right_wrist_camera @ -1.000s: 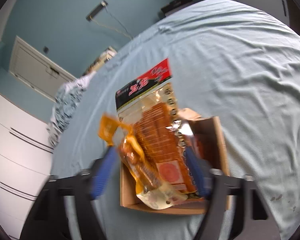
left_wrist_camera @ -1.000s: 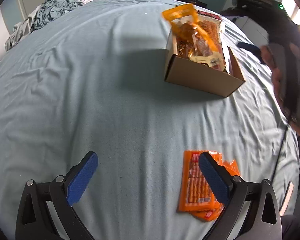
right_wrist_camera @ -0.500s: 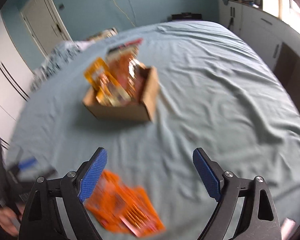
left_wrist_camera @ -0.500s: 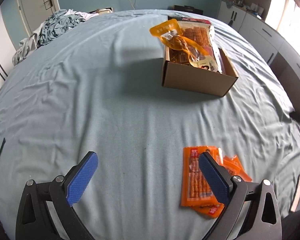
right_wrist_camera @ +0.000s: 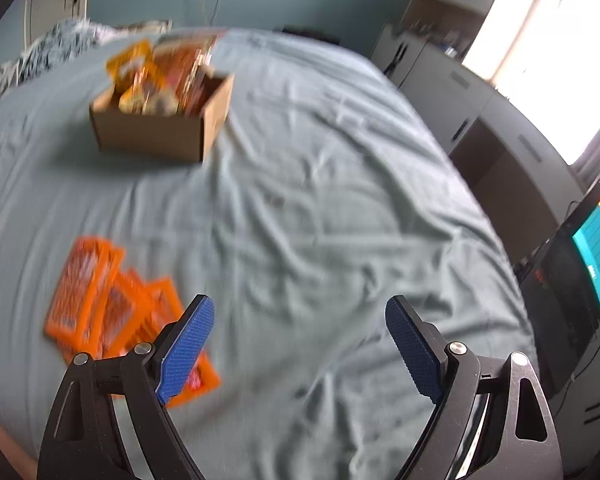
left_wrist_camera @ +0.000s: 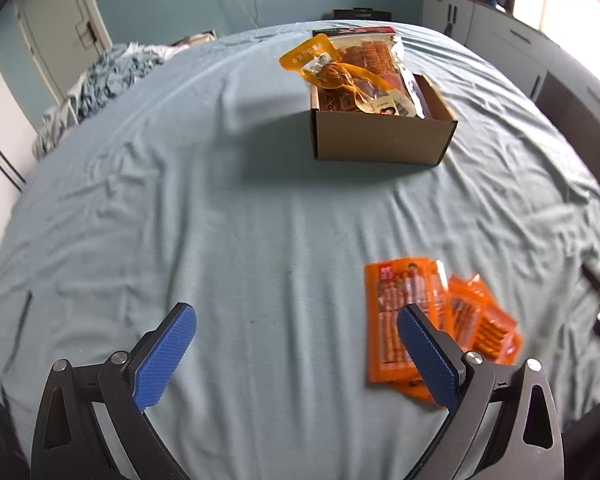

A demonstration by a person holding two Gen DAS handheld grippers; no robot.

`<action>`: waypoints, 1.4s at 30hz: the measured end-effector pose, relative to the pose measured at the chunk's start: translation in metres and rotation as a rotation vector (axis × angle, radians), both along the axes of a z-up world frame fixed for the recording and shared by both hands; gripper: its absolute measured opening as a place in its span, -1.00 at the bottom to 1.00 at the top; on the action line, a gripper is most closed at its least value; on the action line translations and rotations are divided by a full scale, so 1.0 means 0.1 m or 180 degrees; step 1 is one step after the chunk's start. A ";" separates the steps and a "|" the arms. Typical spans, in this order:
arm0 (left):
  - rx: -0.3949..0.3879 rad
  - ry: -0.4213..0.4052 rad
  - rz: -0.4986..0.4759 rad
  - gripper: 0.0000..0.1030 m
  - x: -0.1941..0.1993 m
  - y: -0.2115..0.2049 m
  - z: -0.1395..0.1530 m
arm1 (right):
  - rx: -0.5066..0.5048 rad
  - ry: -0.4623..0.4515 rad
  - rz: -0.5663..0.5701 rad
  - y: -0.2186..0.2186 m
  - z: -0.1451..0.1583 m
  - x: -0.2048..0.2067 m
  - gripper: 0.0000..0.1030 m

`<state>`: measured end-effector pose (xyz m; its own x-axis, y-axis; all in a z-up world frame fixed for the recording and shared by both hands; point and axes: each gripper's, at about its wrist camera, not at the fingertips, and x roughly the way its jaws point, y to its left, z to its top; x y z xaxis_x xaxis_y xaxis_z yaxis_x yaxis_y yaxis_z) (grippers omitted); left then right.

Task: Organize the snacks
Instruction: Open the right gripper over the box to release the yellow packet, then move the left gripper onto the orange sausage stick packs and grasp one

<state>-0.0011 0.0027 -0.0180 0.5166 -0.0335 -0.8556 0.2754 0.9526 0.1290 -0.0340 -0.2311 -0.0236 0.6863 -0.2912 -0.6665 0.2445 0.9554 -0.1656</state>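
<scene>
A brown cardboard box (left_wrist_camera: 382, 136) stands on the bed and holds snack bags that stick out of its top (left_wrist_camera: 356, 68). It also shows in the right wrist view (right_wrist_camera: 160, 128). A fanned pile of orange snack packs (left_wrist_camera: 432, 320) lies flat on the sheet, beside my left gripper's right finger; in the right wrist view the pile (right_wrist_camera: 112, 308) lies by the left finger. My left gripper (left_wrist_camera: 296, 322) is open and empty above the sheet. My right gripper (right_wrist_camera: 299, 312) is open and empty, to the right of the pile.
The bed has a wrinkled light blue sheet (left_wrist_camera: 228, 220). Crumpled clothes (left_wrist_camera: 104, 76) lie at its far left. White cabinets (right_wrist_camera: 480, 92) and a lit laptop screen (right_wrist_camera: 598, 256) stand beyond the right edge. A door (left_wrist_camera: 56, 40) is at the back left.
My right gripper let go of the snack bags into the box, pulled back toward the near side and swung right. The left gripper's view tilted up slightly.
</scene>
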 end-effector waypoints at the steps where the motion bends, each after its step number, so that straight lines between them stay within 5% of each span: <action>1: 0.0043 -0.0027 -0.0019 0.99 -0.01 -0.01 0.00 | -0.0042 -0.0171 -0.0006 0.02 0.05 -0.06 0.70; 4: 0.0114 -0.0030 -0.0068 0.99 -0.01 -0.05 -0.02 | -0.0037 -0.0413 -0.0032 0.07 0.08 -0.16 0.70; 12: 0.0220 -0.0101 -0.0161 0.99 -0.06 -0.12 -0.04 | 0.0263 0.0336 0.0302 0.13 -0.18 0.04 0.70; 16: 0.0194 -0.0081 -0.0164 0.99 -0.05 -0.13 -0.05 | 0.0365 0.0488 0.0338 0.04 -0.25 0.15 0.70; 24: 0.0168 -0.0020 -0.0199 0.99 -0.03 -0.16 -0.09 | 0.1060 0.0479 0.0096 -0.40 -0.24 0.24 0.70; 29: 0.0098 0.0051 -0.0241 0.99 -0.02 -0.21 -0.11 | 0.1537 0.0738 0.0063 -0.57 -0.35 0.32 0.70; 37: -0.0087 0.0267 -0.0227 0.99 0.02 -0.22 -0.18 | 0.1486 0.0735 0.0093 -0.56 -0.36 0.38 0.70; 42: 0.0042 0.0250 -0.0216 0.99 0.01 -0.24 -0.23 | 0.1515 0.0702 0.0042 -0.60 -0.37 0.40 0.70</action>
<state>0.0002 -0.0217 -0.0413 0.4448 -0.0546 -0.8940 0.3490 0.9298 0.1169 0.0057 -0.2913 -0.0605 0.5162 0.0870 -0.8521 0.2403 0.9402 0.2415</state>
